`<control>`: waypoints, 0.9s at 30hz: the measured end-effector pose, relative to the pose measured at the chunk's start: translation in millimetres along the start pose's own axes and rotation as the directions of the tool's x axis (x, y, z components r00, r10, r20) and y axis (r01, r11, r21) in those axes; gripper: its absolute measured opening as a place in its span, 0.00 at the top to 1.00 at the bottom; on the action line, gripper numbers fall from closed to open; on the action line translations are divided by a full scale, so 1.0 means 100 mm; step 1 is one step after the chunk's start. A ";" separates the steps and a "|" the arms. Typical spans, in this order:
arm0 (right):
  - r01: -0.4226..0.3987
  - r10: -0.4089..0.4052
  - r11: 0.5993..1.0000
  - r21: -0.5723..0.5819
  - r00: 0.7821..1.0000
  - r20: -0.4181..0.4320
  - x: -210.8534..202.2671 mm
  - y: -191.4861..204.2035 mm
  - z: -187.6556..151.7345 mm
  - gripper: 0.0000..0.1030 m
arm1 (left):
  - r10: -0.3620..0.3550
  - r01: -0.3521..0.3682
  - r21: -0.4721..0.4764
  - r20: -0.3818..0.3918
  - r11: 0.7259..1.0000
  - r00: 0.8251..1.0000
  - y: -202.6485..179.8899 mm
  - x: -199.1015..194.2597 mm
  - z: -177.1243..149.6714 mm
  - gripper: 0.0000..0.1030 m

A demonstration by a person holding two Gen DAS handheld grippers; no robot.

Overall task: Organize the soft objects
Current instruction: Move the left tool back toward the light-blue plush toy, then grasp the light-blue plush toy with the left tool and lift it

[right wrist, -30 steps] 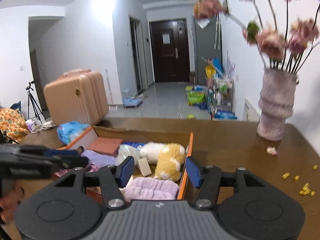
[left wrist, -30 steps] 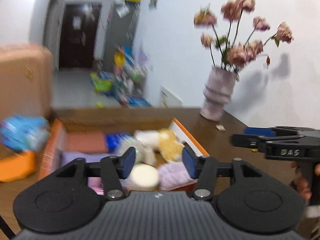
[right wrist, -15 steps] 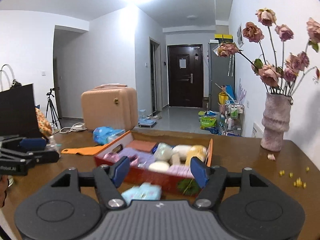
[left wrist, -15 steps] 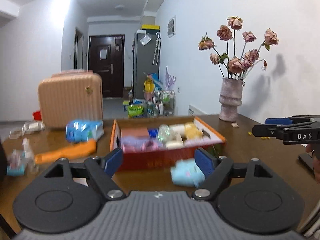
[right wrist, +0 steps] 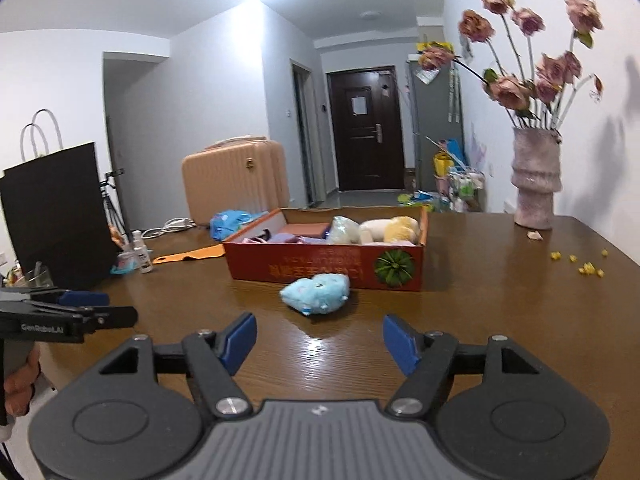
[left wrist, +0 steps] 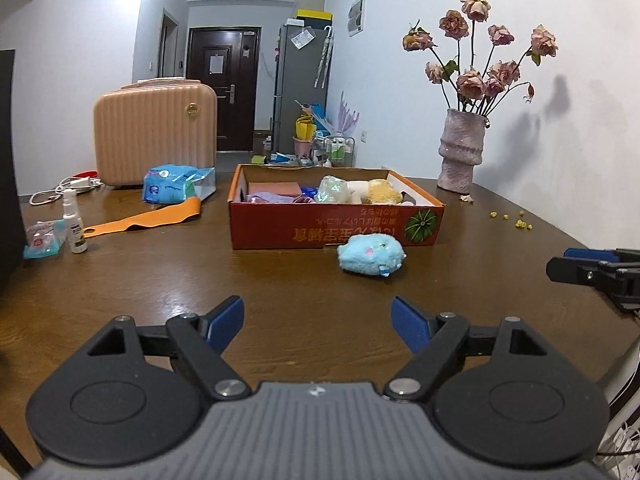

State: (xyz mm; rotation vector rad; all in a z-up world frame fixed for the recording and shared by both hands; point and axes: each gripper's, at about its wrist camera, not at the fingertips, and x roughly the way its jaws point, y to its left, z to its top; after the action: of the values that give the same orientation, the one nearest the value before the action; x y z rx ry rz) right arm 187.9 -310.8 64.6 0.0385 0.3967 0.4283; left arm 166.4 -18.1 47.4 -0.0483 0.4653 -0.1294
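Note:
A light blue plush toy [left wrist: 371,255] lies on the brown table just in front of a red cardboard box [left wrist: 336,232]; it also shows in the right wrist view [right wrist: 316,293], with the box [right wrist: 320,270] behind it. The box holds several soft things, among them a yellow and white plush [left wrist: 374,192] and purple cloth [left wrist: 266,199]. My left gripper [left wrist: 318,320] is open and empty, low over the table, well short of the blue toy. My right gripper [right wrist: 320,338] is open and empty, a little short of the toy.
A vase of dried roses [left wrist: 460,156] stands at the back right, with yellow crumbs [left wrist: 516,222] near it. A blue packet [left wrist: 176,184], an orange strip [left wrist: 148,220], a small spray bottle [left wrist: 74,224] and a peach suitcase [left wrist: 154,132] are on the left. A black bag [right wrist: 56,216] stands far left.
Both grippers have pulled back from over the box towards the table's near side and dropped lower. The blue plush toy now lies in view in front of the box. Both stay open.

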 end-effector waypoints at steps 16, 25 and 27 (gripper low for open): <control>-0.075 0.095 0.989 0.130 0.984 -0.150 1.61 -0.36 0.27 0.42 | -0.191 0.167 -0.143 -0.175 0.976 0.966 0.08 1.71 0.43 0.21; -0.094 0.137 0.975 0.200 0.968 -0.211 2.50 -0.52 0.34 0.56 | -0.319 0.257 -0.264 -0.228 0.930 0.920 0.21 2.46 0.56 0.46; -0.121 0.175 0.961 0.247 0.962 -0.208 2.57 -0.58 0.32 0.58 | -0.356 0.279 -0.306 -0.232 0.910 0.905 0.27 2.52 0.53 0.51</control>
State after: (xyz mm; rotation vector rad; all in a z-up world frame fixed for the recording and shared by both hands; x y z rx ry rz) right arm 437.8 -256.3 -7.3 0.2502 0.6732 0.5360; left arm 416.8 -24.7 -19.6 -0.3774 0.7596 -0.4027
